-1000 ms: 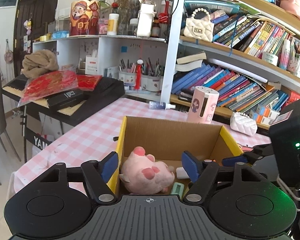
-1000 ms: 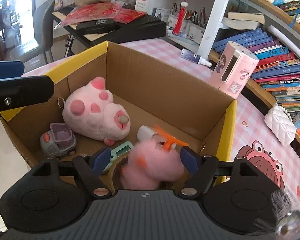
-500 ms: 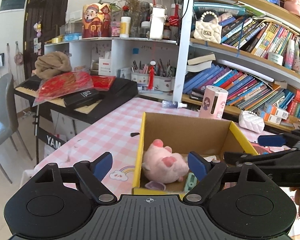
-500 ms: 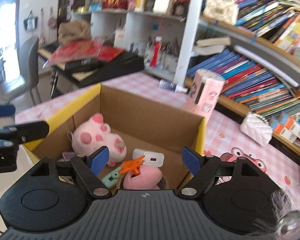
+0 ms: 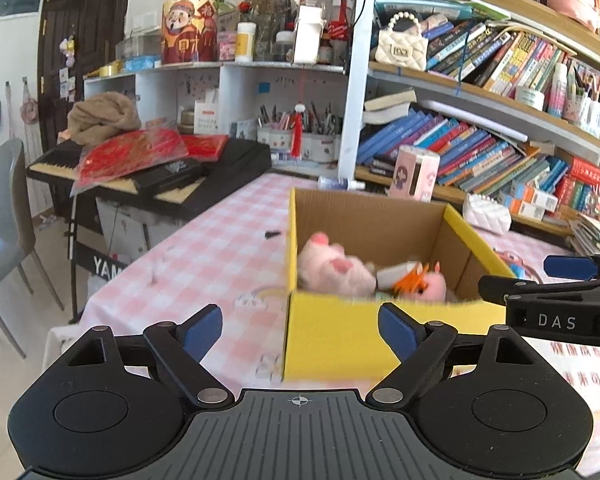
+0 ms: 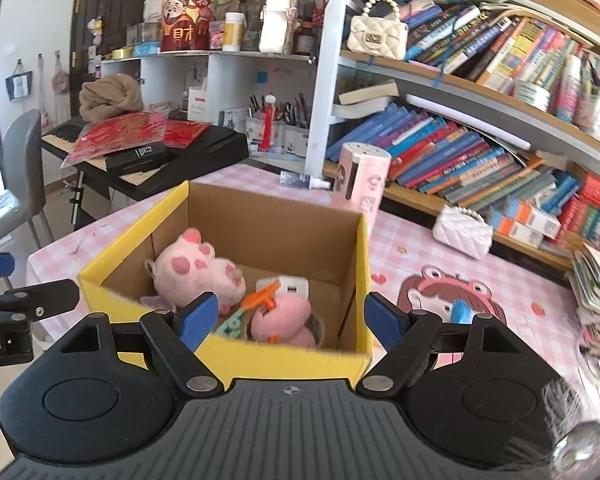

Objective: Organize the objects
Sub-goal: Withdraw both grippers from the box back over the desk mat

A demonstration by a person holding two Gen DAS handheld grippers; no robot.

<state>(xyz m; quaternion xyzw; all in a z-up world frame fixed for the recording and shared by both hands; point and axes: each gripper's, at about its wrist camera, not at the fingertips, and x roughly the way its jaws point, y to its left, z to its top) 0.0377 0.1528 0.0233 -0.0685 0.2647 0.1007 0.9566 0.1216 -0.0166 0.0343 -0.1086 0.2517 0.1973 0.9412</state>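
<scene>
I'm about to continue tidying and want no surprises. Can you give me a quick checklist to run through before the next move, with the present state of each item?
1. Left gripper empty: ok, its jaws have just been opening and nothing is between them.
2. Right gripper empty: ok, open, nothing held.
3. Both grippers clear of the yellow-edged cardboard box: ok, both in front of its near wall.
4. Pink plush pig inside the box: ok.
5. Small pink toy with orange clip inside the box: ok.
6. White quilted purse put away: not ok, it lies on the pink checked tablecloth.
</scene>
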